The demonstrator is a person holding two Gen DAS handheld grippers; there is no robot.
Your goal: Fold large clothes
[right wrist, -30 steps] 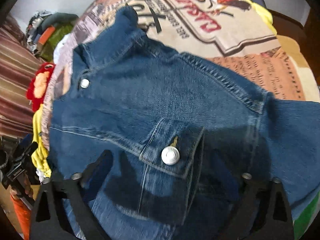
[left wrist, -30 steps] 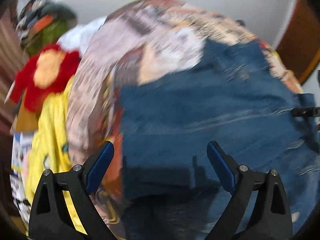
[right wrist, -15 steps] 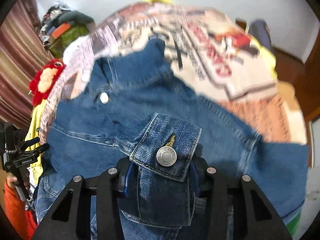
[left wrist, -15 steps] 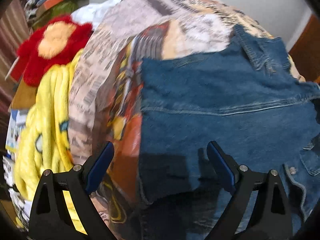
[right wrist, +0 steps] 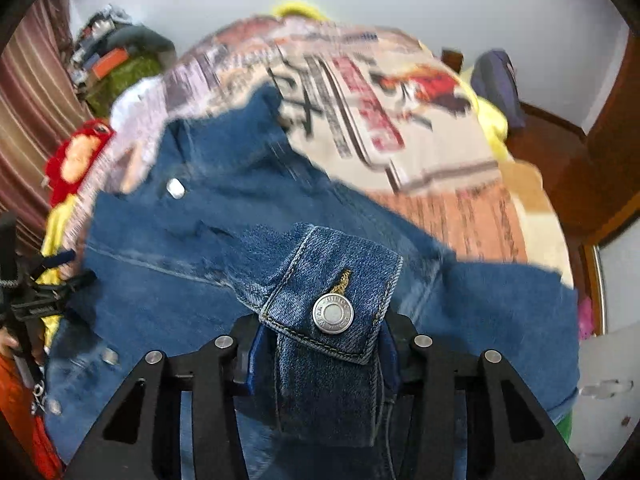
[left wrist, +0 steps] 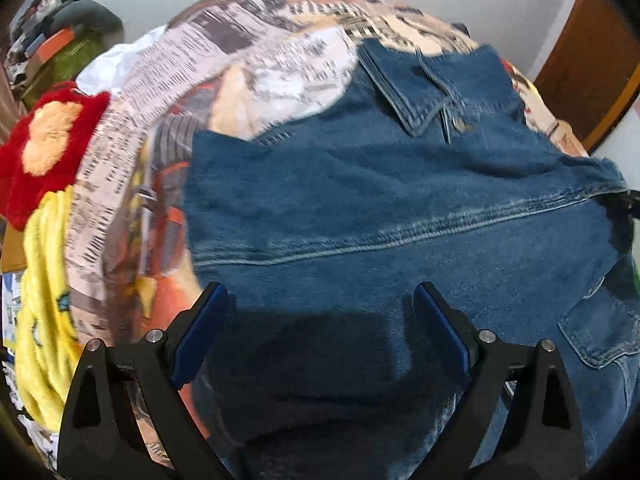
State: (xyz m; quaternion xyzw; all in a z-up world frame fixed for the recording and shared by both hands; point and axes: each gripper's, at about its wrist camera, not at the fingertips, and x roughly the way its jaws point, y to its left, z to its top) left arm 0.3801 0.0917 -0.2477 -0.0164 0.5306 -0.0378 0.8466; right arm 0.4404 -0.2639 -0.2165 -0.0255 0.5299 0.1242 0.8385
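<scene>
Right gripper (right wrist: 324, 360) pinches the denim jacket (right wrist: 208, 280) cuff (right wrist: 332, 312) at 6 o'clock; left gripper (left wrist: 320, 332) spread wide above the denim

bed with printed newspaper-pattern bedspread (right wrist: 420, 128), blue denim jacket (left wrist: 400, 208) spread on it, yellow blanket (left wrist: 44, 300) and red plush toy (left wrist: 44, 148) at its edge

Denim jacket (left wrist: 400, 208): mid-blue, paler faded stitching along seams; silver metal snap button (right wrist: 333, 314) on cuff, mustard thread at buttonhole. Bed cover (left wrist: 168, 92): beige and orange newsprint-style pattern, black text, red lettering. Plush toy (left wrist: 44, 148): red with peach patch. Blanket (left wrist: 44, 320): bright yellow. Curtain (right wrist: 28, 128): brown and tan stripes. Gripper pads (left wrist: 198, 334): blue on black frames
</scene>
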